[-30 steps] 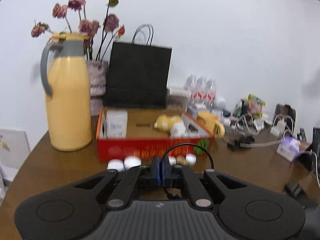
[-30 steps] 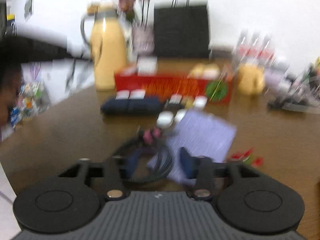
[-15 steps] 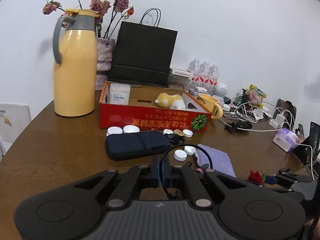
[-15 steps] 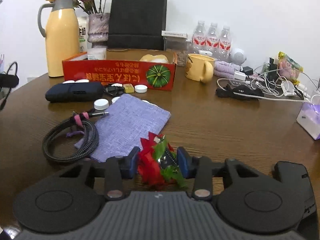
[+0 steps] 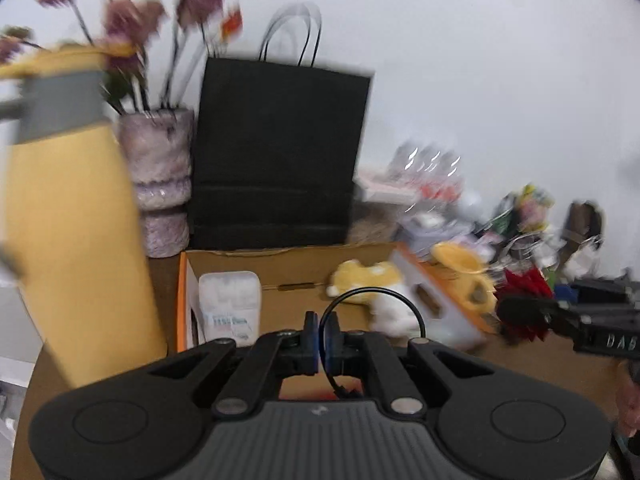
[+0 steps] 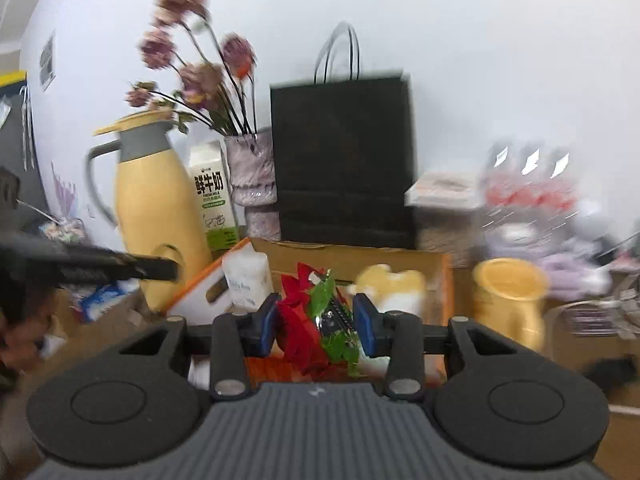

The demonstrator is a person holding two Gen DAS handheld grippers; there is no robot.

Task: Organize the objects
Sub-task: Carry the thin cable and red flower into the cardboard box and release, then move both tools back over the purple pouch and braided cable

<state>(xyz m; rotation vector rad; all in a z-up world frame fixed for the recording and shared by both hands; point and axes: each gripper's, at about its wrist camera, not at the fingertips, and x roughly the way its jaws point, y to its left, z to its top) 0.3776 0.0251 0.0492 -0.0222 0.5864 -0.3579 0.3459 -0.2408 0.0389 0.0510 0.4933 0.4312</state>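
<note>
My left gripper (image 5: 321, 324) is shut on a thin black loop (image 5: 416, 314), which sticks up to the right of its fingers. It hovers at the near side of the open orange cardboard box (image 5: 288, 264). My right gripper (image 6: 318, 316) is shut on a red-and-green artificial flower ornament (image 6: 300, 320), held just in front of the same box (image 6: 348, 252). In the left wrist view the right gripper (image 5: 520, 312) comes in from the right with the red ornament (image 5: 524, 284). The left gripper's fingers (image 6: 152, 268) show at the left of the right wrist view.
Inside the box are a white container (image 5: 230, 304) and a yellow-white plush toy (image 5: 368, 280). A yellow thermos (image 6: 160, 216), a milk carton (image 6: 212, 204), a flower vase (image 6: 252, 168) and a black paper bag (image 6: 344, 160) stand behind it. A yellow mug (image 6: 508, 300) and water bottles (image 6: 528, 192) are to the right.
Both grippers have moved forward and up from the table toward the box. The right one has lifted the red ornament off the table; the left still holds the black loop.
</note>
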